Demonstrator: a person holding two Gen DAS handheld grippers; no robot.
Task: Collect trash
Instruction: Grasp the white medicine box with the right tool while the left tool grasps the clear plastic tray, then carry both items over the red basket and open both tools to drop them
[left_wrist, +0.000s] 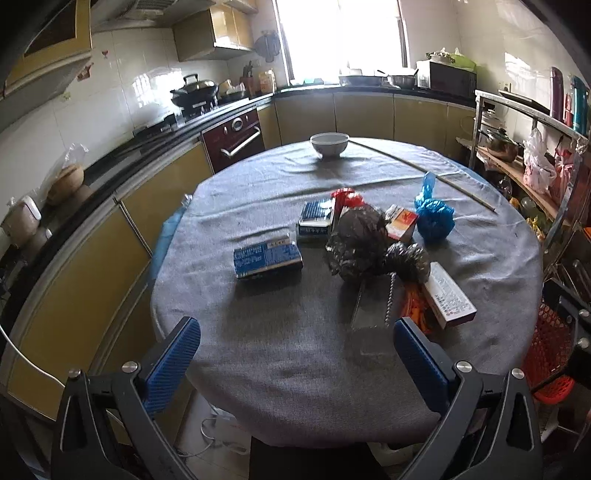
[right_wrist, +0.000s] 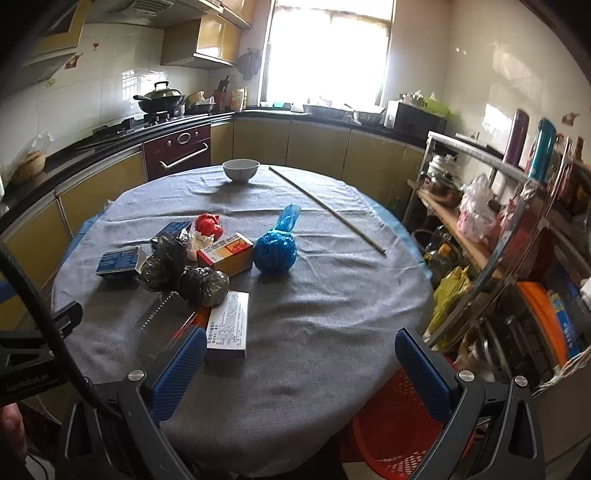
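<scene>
Trash lies in a cluster on the round grey-clothed table (left_wrist: 295, 369) (right_wrist: 332, 332). A knotted blue bag (left_wrist: 434, 218) (right_wrist: 275, 253), two dark bags (left_wrist: 364, 243) (right_wrist: 184, 271), a red bag (left_wrist: 347, 197) (right_wrist: 208, 223), two blue boxes (left_wrist: 267, 258) (right_wrist: 118, 262), an orange box (left_wrist: 402, 221) (right_wrist: 227, 254) and a white box (left_wrist: 448, 295) (right_wrist: 229, 325). My left gripper (left_wrist: 297, 365) is open and empty over the near table edge. My right gripper (right_wrist: 301, 373) is open and empty, its left finger next to the white box.
A red mesh basket (right_wrist: 399, 424) (left_wrist: 546, 343) stands below the table's right edge. A white bowl (left_wrist: 329, 144) (right_wrist: 241, 170) and a long stick (left_wrist: 424, 171) (right_wrist: 325, 208) lie at the far side. A metal shelf rack (right_wrist: 517, 240) stands right; counters run left and behind.
</scene>
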